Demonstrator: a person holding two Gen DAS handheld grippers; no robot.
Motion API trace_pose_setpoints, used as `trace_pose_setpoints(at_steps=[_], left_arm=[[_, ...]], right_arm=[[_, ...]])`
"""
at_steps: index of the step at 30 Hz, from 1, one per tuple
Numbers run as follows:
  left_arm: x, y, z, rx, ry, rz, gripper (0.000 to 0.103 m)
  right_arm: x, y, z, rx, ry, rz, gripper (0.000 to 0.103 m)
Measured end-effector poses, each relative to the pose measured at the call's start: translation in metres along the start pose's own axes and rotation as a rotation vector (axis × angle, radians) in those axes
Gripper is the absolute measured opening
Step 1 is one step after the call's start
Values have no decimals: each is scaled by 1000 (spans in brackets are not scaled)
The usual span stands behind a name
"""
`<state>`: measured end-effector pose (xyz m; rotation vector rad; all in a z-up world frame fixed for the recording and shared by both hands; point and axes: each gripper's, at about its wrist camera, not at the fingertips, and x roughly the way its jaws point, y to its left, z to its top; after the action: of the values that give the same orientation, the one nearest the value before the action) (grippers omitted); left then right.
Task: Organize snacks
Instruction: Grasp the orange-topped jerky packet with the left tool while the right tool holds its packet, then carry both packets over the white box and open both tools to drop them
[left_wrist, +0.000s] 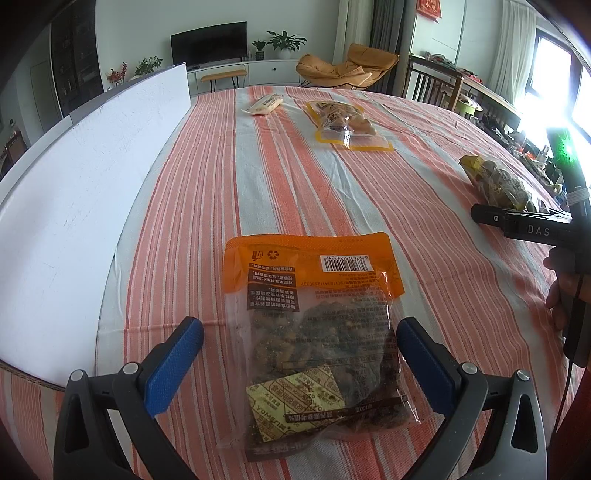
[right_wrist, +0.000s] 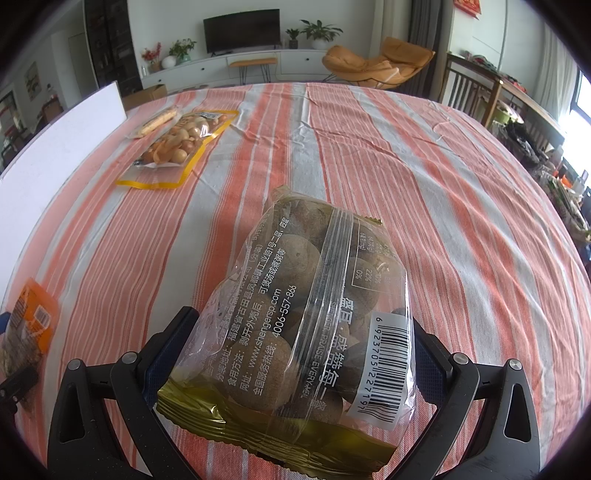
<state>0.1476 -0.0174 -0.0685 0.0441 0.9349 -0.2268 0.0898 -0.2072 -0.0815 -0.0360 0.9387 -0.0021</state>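
Clear bag of brown longans (right_wrist: 295, 314) between right gripper (right_wrist: 299, 354) fingers, striped tablecloth (right_wrist: 443, 184)

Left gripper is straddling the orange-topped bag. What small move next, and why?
Probably close the left gripper on the orange-topped bag: both blue fingers flank it with gaps, and it lies flat on the striped tablecloth, ungripped.

The left tool (left_wrist: 299, 354) straddles, fingers spread, an orange snack bag (left_wrist: 314, 314) on the striped tablecloth (left_wrist: 406, 206).
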Motion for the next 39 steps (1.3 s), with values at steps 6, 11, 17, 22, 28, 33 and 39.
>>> trace_pose_setpoints(at_steps=[6,11,17,22,28,33,39], left_arm=[[0,0,0,0,0,0,103],[0,-5,-2,61,27,-13,103],[-2,-6,-5,85,56,-15,100],[-10,3,-3,36,18,-32,68],[-23,17,-14,-32,10,-115,62],[-61,39,-6,-172,-60,-255,62],[-156,117,37,-290,-287,-190,62]], right_arm=[[0,0,0,0,0,0,103],[0,0,0,0,0,0,103],[3,-1,7,-17,77,19,103],[-9,-21,26,151,209,103,102],[-13,-28,29,207,224,138,65],[-44,-13,36,224,149,211,63],[-118,82,99,102,-16,428,64]])
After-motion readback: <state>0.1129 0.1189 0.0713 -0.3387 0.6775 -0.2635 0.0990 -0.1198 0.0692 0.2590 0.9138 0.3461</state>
